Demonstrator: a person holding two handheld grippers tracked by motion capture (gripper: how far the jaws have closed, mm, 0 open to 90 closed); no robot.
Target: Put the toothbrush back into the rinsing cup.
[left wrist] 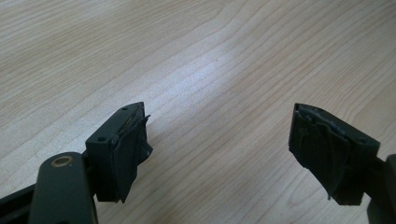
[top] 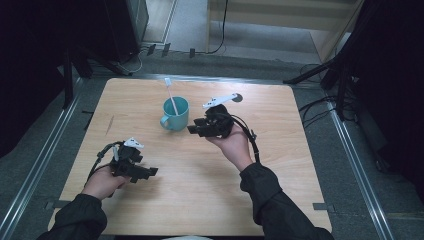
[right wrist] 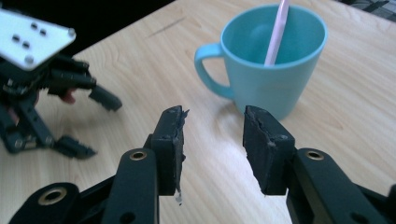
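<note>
- The mug (top: 175,114) stands upright on the counter (top: 200,170), toward its far middle, handle turned to the person's left and near side.
- A toothbrush (top: 170,95) stands in the mug, leaning on the rim, its white head up and tilted away to the left in the high view.
- In the right gripper view the mug (right wrist: 271,65) is teal, and the pale pink handle of the toothbrush (right wrist: 276,32) rises out of it past the top edge.
- The right tool (top: 194,130) is held above the counter just right of the mug, its jaws pointing left toward it; it is near the mug but not touching.
- In the right gripper view the right tool (right wrist: 212,140) is released: the jaws stand partly apart with only bare counter between them, and the mug lies just beyond the tips, a little to the right.
- The right hand (top: 235,145) cups that tool from below, palm up, with the cable looping down beside the wrist.
- The left tool (top: 152,171) rests low at the near left of the counter, well apart from the mug, jaws pointing right.
- In the left gripper view the left tool (left wrist: 219,154) is released too: the jaws stand wide, nothing between them but wood grain.
- The left hand (top: 105,182) grips its tool from the near side; a dark sleeve (top: 75,220) covers the forearm.
- The right gripper view also shows the left tool (right wrist: 91,123) at far left, with its grey plate (right wrist: 32,39) on top.
</note>
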